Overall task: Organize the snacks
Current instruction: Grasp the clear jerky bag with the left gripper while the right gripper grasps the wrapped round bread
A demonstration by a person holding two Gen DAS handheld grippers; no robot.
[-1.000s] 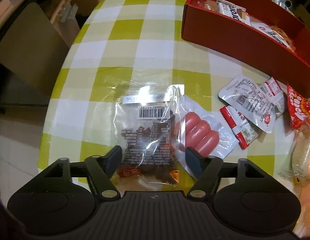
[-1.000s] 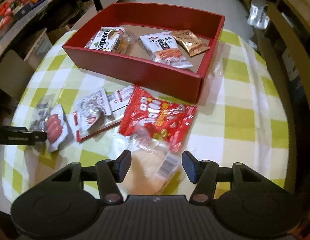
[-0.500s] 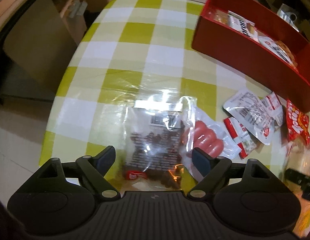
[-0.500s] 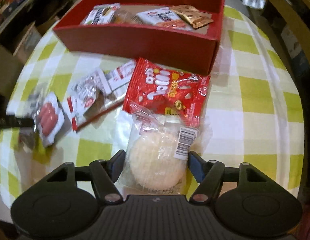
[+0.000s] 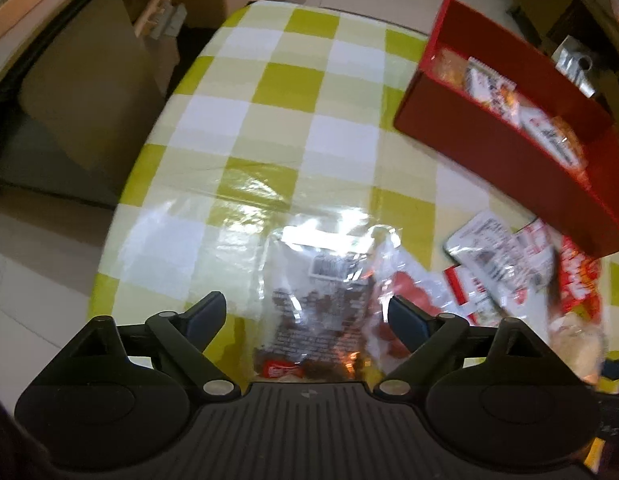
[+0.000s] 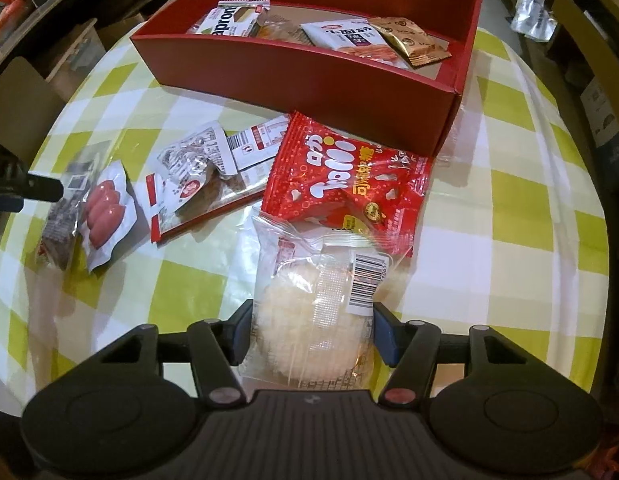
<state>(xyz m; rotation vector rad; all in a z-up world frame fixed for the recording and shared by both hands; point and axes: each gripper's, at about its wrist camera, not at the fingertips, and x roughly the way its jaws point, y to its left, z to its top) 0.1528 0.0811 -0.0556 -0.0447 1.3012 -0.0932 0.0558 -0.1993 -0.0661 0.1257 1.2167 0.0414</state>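
My left gripper (image 5: 305,308) points down over a clear packet of dark snack (image 5: 321,312). Its jaws are opening and stand wide on either side of the packet without touching it. A sausage packet (image 5: 409,292) lies just right of it. My right gripper (image 6: 313,332) is closing on a round pale cake in clear wrap (image 6: 309,320), and both pads touch the wrap's sides. Partly on that cake's far end lies a red candy bag (image 6: 345,184). The red box (image 6: 309,76) at the back holds several snack packets.
White and red sachets (image 6: 193,168) lie between the sausage packet (image 6: 105,208) and the candy bag. The round table has a green checked cloth (image 5: 277,120) whose edge curves close on the left. A brown chair (image 5: 81,112) stands beyond that edge.
The left jaws have spread wider around the dark snack packet. The right gripper came down over the round cake, and its jaws first widened, then narrowed onto the wrap.
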